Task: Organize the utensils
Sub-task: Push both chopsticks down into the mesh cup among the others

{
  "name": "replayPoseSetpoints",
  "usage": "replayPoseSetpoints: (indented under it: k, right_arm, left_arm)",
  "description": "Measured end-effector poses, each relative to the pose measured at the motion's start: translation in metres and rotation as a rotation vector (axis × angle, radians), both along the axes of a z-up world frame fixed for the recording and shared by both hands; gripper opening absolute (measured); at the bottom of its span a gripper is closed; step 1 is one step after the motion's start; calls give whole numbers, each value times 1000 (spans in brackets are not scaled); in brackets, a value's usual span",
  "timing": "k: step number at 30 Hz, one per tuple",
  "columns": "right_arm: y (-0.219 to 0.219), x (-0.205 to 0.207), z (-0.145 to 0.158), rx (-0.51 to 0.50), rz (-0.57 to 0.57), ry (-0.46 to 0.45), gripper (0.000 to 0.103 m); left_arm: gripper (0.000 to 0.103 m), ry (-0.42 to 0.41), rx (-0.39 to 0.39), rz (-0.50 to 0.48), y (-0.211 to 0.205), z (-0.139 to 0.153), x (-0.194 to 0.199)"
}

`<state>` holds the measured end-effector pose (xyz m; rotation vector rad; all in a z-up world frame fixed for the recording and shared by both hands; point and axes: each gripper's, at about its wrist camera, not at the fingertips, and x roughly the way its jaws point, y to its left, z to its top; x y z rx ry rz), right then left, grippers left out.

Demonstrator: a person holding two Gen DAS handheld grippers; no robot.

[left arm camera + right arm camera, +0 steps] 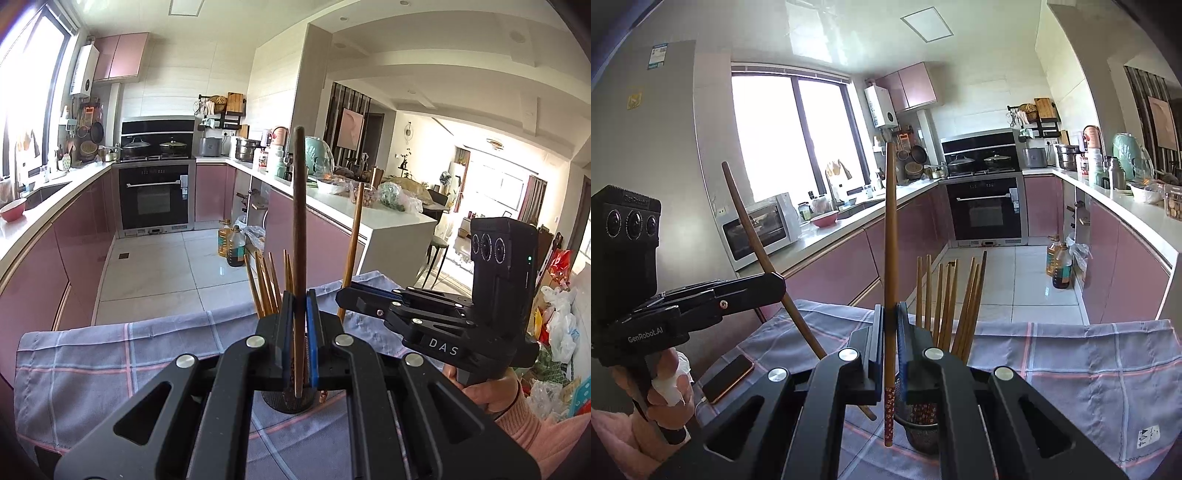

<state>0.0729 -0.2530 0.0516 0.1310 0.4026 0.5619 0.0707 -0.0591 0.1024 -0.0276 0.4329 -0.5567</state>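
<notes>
Here we hold one chopstick in each gripper, both above the dark mesh metal utensil holder (921,424) that stands on the grey checked cloth (1071,369).

Our left gripper (300,306), at the bottom centre of its own view, is clenched on a long dark-brown wooden chopstick (298,221). The stick stands almost upright, its long axis running up the middle of the frame, and its lower tip hangs just over the holder's rim. In the right wrist view the same stick leans toward the upper left.

Our right gripper (891,321) is likewise clamped shut, on a lighter brown wooden chopstick with a red flowered tip (891,240). It too is nearly vertical, patterned end down. That end hangs just left of the holder and outside it, at about rim height.

The holder already carries a bundle of brown chopsticks (951,302), fanned up and to the right.

We judge the left stick better lined up, since its tip sits over the opening. The right stick needs a small shift toward the right of its frame before lowering, and should avoid the bundle.
</notes>
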Motion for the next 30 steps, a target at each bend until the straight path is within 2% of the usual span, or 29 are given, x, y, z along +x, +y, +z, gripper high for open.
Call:
replayPoseSetpoints:
  k: [11,30]
  right_arm:
    - [2,10,9,-1,-19,-16,6]
    - [7,29,0,-32,-72,14,6]
  left_arm:
    - [8,-16,11,-5,-6,3,4]
    - [8,52,53,0,-16,-14,16]
